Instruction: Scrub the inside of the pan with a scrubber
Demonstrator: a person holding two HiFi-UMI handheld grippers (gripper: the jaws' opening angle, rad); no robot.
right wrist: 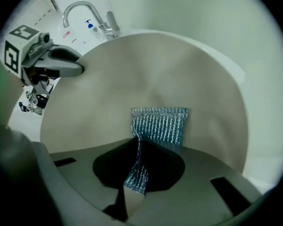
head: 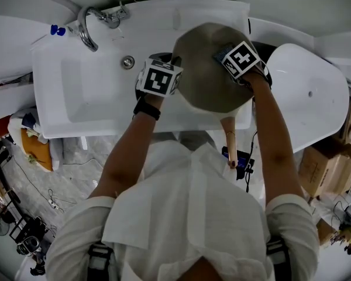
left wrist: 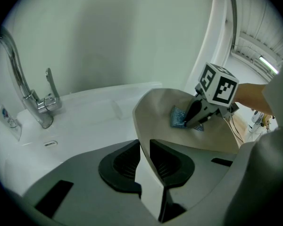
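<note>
1. White sink [head: 76,92] at upper left of head view, curved faucet [head: 89,31] at its back, drain [head: 127,62] mid-basin. White tub [head: 316,92] just to the right, cardboard box [head: 322,165] below that.
2. Pan [head: 207,75] tilted over sink's right end, between both arms. Beige matte inside, wooden handle [head: 229,145] pointing back toward the person.
3. Left gripper [left wrist: 145,161] clamped on pan's near rim, thin wall pinched between both jaws.
4. Right gripper [right wrist: 134,175] down inside pan, closed on scrubber [right wrist: 160,126]. Marker cube [head: 241,58] covering most of scrubber in head view.
5. Scrubber blue-grey woven mesh, rectangular, one edge pinched, rest flat against pan's inside.
</note>
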